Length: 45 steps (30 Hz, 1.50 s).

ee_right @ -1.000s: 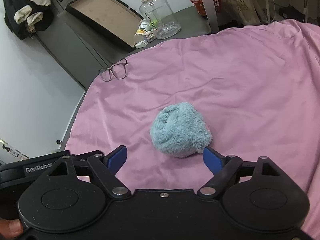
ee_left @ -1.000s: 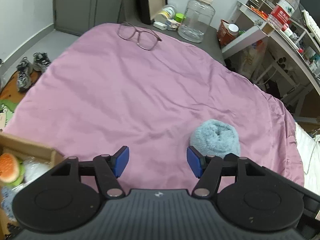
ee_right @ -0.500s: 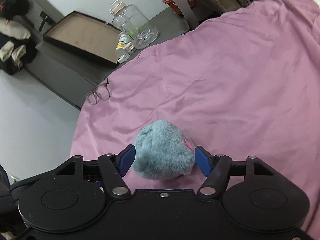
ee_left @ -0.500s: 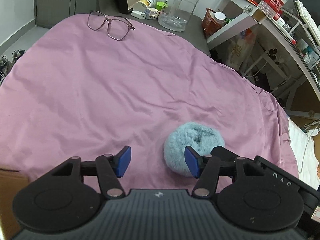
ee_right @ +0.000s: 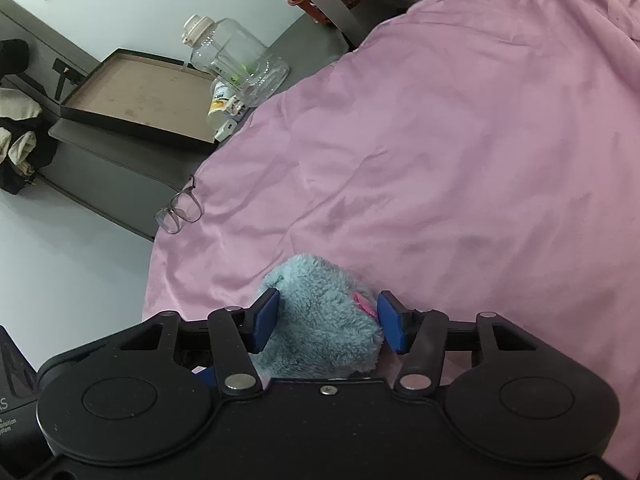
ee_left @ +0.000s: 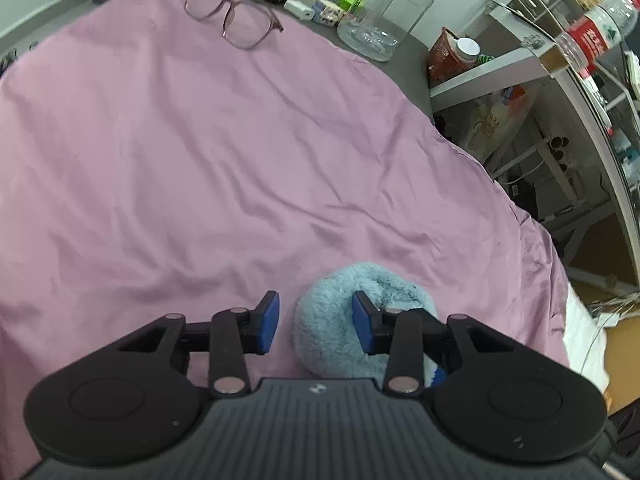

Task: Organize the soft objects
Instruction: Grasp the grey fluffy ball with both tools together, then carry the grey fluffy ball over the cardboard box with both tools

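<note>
A fluffy light-blue plush [ee_left: 340,320] lies on the pink bedsheet [ee_left: 200,160]. In the right wrist view the plush [ee_right: 320,320] sits between my right gripper [ee_right: 326,320] fingers, both blue pads touching its sides; a small pink patch shows by the right pad. My left gripper [ee_left: 316,322] is open; its right pad presses into the plush and its left pad stands over bare sheet. The lower part of the plush is hidden behind both gripper bodies.
Glasses [ee_left: 236,20] lie at the far edge of the sheet. A clear plastic jar [ee_left: 384,12] and small bottles stand on the grey surface beyond. A desk and shelves [ee_left: 560,80] stand to the right. A dark tray [ee_right: 140,96] leans at the back.
Both grippers moved in on the plush. My right gripper's fingers closed from wide open onto its sides. My left gripper shifted right so its right pad reaches into the plush.
</note>
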Motion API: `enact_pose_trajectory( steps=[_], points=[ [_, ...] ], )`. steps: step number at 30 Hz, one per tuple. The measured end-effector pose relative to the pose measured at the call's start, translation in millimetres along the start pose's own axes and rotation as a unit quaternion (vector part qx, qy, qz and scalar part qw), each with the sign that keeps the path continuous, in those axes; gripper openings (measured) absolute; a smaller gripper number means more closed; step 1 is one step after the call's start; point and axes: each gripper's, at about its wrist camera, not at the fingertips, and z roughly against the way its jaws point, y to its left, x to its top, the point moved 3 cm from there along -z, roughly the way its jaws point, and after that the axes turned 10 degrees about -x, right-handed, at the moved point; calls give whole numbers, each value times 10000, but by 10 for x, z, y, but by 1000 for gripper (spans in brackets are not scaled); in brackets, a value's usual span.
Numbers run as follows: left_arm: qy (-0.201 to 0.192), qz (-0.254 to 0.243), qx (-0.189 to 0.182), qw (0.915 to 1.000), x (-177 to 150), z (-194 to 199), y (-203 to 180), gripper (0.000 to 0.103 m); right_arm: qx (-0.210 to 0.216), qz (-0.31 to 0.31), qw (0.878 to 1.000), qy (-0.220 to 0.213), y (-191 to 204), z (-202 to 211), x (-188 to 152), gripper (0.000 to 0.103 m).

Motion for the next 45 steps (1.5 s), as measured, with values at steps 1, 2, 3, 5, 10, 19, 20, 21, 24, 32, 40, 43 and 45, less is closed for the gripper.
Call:
enact_pose_trajectory(
  steps=[1,2,3,5,10,19,20,21,24,32,40,43,45],
  points=[
    [12,38,-47,10000,-5,-19,-2,39,11,-47,10000,14,-15,3,0,49],
    [44,61,-76,9999,-17,-41,-8,39,9,-77,10000,31,-27,3,-4,49],
    [80,157,-116,9998,-29,-59,4,39,6,-110,9999,46,-40,0,-10,48],
    [202,541,-334,9978,-72,-89,62,33,-23,-167,9998,88,-57,2,-29,46],
    [152,528,-396,9977,-133,-15,4,28,-8,-276,9996,109,-71,93,-69,44],
    [61,543,-411,9977,-239,332,-17,26,51,-171,9997,137,64,330,-189,44],
    [19,521,-402,9978,-248,393,-17,26,76,-139,9998,134,93,362,-207,44],
    [-20,504,-395,9979,-254,445,-19,26,102,-81,9998,123,133,401,-229,44],
    [-129,497,-375,9980,-275,613,-14,26,184,52,9997,117,238,498,-282,44],
    [-408,395,-401,9976,-311,1077,-11,26,410,206,9989,44,446,774,-424,44],
    [-660,331,-403,9965,-382,1466,42,26,628,436,9971,5,654,1015,-599,44],
    [-742,362,-423,9957,-409,1620,83,26,735,473,9962,62,729,1077,-657,44],
    [-832,403,-433,9948,-426,1726,127,26,793,500,9955,103,778,1116,-697,44]
  ],
)
